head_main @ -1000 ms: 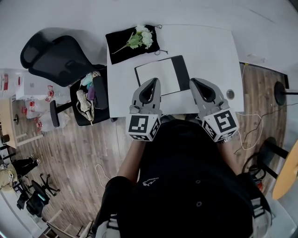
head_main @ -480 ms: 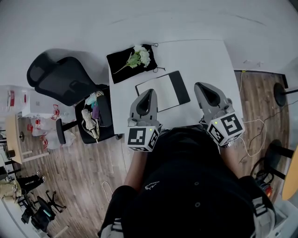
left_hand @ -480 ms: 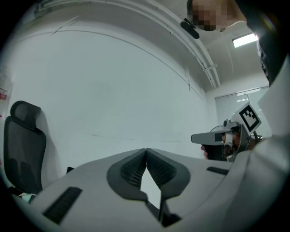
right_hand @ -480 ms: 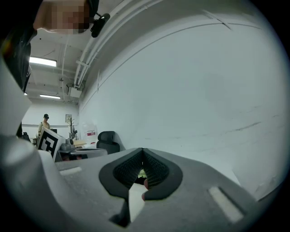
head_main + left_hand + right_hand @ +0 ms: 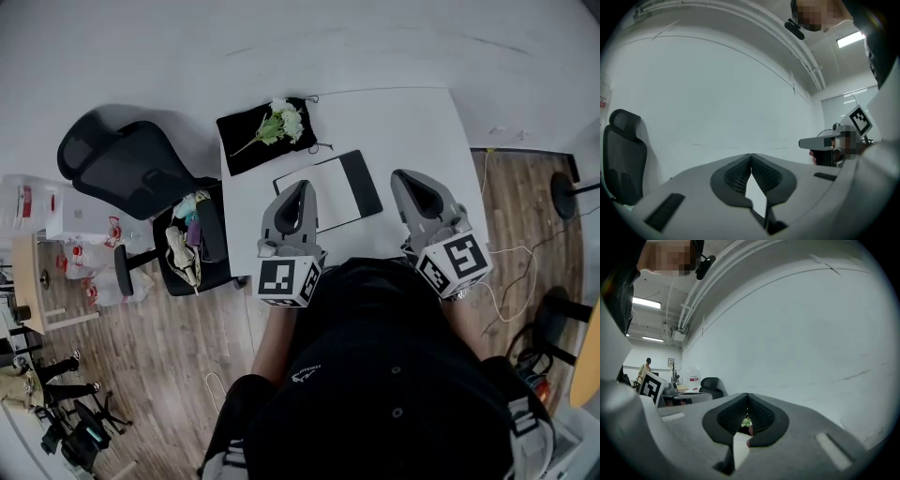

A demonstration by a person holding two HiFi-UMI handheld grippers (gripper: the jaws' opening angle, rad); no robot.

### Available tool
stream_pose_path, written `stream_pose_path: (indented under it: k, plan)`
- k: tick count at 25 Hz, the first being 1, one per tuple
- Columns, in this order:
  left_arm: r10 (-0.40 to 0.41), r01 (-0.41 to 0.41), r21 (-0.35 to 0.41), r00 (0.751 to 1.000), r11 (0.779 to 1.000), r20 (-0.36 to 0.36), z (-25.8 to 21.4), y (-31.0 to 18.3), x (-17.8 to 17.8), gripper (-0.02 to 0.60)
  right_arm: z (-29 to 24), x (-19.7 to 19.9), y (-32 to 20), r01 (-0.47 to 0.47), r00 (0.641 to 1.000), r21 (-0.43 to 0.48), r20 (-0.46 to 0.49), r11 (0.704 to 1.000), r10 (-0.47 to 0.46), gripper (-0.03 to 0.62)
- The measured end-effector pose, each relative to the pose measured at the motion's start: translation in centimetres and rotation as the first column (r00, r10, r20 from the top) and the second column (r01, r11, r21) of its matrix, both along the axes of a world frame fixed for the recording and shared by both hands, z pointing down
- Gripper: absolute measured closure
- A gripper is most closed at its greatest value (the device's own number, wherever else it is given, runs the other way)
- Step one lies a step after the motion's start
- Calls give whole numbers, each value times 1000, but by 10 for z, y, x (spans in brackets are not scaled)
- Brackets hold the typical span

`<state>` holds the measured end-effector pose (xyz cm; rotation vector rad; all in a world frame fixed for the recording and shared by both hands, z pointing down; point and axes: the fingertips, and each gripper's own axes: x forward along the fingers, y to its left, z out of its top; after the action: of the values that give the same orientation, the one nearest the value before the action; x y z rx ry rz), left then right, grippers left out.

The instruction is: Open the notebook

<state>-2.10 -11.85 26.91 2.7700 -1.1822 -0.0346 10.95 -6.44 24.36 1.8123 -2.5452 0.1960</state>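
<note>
Left gripper (image 5: 301, 187) and right gripper (image 5: 405, 175) are hovering with jaws pressed together, gripping nothing. The notebook (image 5: 328, 192) is lying on the table (image 5: 412, 122) just ahead of the left gripper and inboard of the right, showing a white page beside black cover. Good practice: descending slowly, parting one gripper's jaws narrowly, catching the cover edge alone.

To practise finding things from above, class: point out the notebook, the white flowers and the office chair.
notebook (image 5: 328, 187), head view, on its white surface.
white flowers (image 5: 291, 118), head view, on the blooms.
office chair (image 5: 117, 164), head view, on its broad black part.
</note>
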Motion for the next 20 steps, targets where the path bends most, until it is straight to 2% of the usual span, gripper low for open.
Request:
stream_pose_path:
  k: [20]
  plan:
    - [-41, 41, -27, 999, 999, 5, 12, 1, -6, 575, 3, 4, 1, -5, 999, -16, -33, 1000, 4, 589]
